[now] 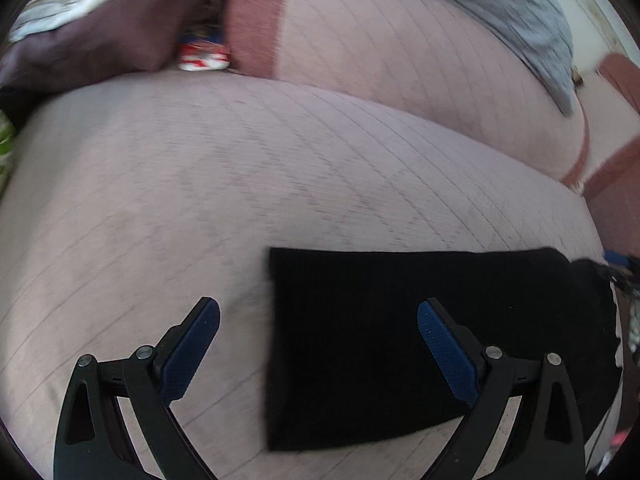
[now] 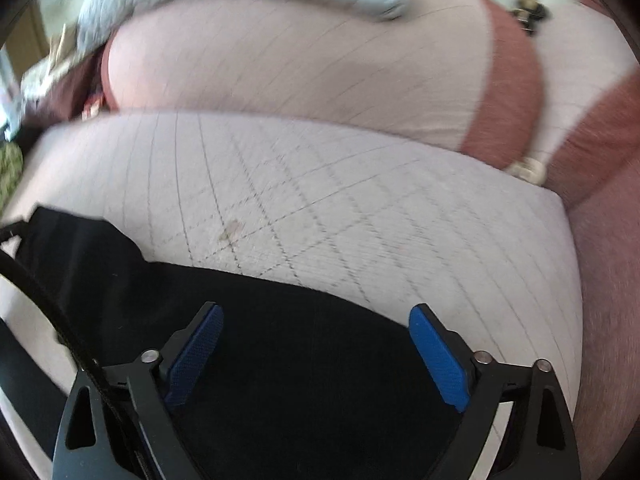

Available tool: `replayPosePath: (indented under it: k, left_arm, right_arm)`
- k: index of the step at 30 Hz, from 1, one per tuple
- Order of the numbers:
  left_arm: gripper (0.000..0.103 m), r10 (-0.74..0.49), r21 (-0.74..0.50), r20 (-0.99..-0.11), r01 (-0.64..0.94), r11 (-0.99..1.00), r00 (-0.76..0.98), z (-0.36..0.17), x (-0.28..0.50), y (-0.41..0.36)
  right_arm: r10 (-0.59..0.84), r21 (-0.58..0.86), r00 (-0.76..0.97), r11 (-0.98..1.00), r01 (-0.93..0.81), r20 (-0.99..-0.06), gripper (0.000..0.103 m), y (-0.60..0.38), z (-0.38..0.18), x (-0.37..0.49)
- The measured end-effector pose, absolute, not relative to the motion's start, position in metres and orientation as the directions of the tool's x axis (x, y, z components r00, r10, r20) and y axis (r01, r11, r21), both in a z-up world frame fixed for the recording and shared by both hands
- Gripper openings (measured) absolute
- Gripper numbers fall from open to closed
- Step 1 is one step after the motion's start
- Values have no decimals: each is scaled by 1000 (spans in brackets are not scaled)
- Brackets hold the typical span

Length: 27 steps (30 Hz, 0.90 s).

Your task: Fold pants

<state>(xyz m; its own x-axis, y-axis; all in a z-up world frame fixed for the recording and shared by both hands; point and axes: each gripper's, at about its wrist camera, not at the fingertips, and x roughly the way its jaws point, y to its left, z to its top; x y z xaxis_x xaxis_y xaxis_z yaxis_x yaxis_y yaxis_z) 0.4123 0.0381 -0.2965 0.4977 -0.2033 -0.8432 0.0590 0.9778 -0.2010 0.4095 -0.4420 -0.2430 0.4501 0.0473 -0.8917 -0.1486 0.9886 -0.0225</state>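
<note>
The black pants [image 1: 400, 340] lie flat as a folded rectangle on the pale quilted sofa seat [image 1: 200, 184]. My left gripper [image 1: 318, 320] is open and empty, above the left edge of the pants; its right finger is over the cloth, its left finger over bare seat. In the right wrist view the pants [image 2: 300, 360] fill the lower middle, with a thin black cord running off at the left. My right gripper [image 2: 316, 326] is open and empty, above the pants' far edge.
The sofa's pink backrest cushion [image 1: 400, 52] with brown trim rises behind the seat. A grey cloth [image 1: 520, 12] drapes over its top. A dark purple cushion [image 1: 100, 40] and a red-and-white object [image 1: 204, 58] sit at the far left. The brown armrest [image 2: 608, 280] is at the right.
</note>
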Motion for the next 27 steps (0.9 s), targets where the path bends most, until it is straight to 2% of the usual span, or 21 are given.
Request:
replayPosePath:
  k: [2, 5, 8, 10, 12, 14, 15, 16, 18, 19, 20, 27]
  left_arm:
    - [99, -183, -159, -850, 90, 983, 493, -302, 421, 26]
    - [103, -133, -85, -858, 118, 989, 497, -306, 431, 11]
    - [103, -137, -82, -854, 131, 988, 503, -306, 435, 9]
    - [103, -141, -88, -853, 129, 988, 503, -305, 435, 9]
    - [86, -141, -83, -849, 136, 987, 510, -302, 430, 8]
    - [31, -179, -108, -841, 166, 980, 510, -294, 426, 6]
    - [25, -179, -110, -842, 163, 981, 509, -290, 425, 8]
    - [11, -188, -118, -841, 166, 979, 507, -287, 425, 9]
    - [11, -197, -136, -839, 156, 978, 507, -281, 423, 11]
    - [10, -191, -131, -837, 152, 980, 513, -277, 421, 11]
    - [10, -182, -118, -833, 152, 981, 523, -273, 417, 9]
    - [10, -171, -99, -775, 150, 984, 608, -226, 381, 8]
  right_arm:
    - [69, -16, 412, 980, -200, -909, 89, -434, -256, 423]
    - [62, -38, 378, 967, -252, -924, 89, -425, -269, 436]
    - [86, -22, 364, 959, -283, -927, 95, -425, -275, 447]
    - [101, -1, 345, 959, -284, -933, 96, -424, -278, 453]
    - [130, 23, 346, 955, -297, -929, 96, -421, -276, 447]
    - [154, 38, 339, 945, -325, -928, 94, -419, -276, 438]
    - [155, 34, 346, 943, -331, -925, 91, -417, -276, 434]
    - [164, 43, 347, 942, -332, -924, 81, -416, -275, 432]
    - [189, 75, 338, 943, -323, -922, 47, -417, -269, 430]
    - [219, 115, 320, 943, -313, -922, 14, -417, -266, 429]
    - [230, 134, 312, 944, -300, -922, 12, -418, -262, 429]
    - [148, 36, 410, 963, -268, -900, 10, -405, -225, 394]
